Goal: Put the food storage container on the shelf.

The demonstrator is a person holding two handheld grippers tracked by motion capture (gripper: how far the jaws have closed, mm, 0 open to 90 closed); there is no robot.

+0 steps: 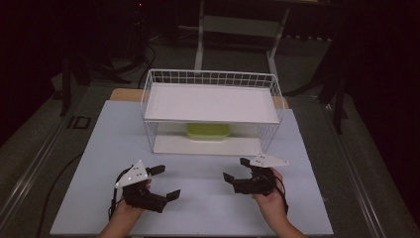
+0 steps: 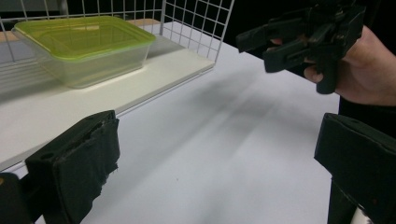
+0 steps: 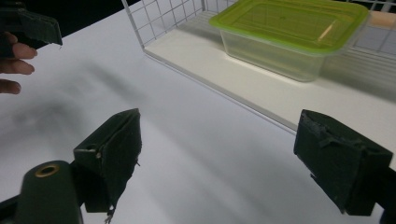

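Both grippers wide apart, poised before the rack.
Left gripper (image 1: 165,182), right gripper (image 1: 237,170) empty; box (image 1: 208,131) deep on lower shelf (image 1: 171,144). Risk: snagging wire side (image 1: 149,130) or upper shelf (image 1: 213,103) reaching in.

A white table (image 1: 198,198) carries a wire rack (image 1: 267,131), a green-lidded container (image 1: 208,132) on its lower shelf.

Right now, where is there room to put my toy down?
Bare table lies between the left tongs and right tongs. The rack's top shelf is bare. Its lower shelf is tighter: the green-lidded box sits there.
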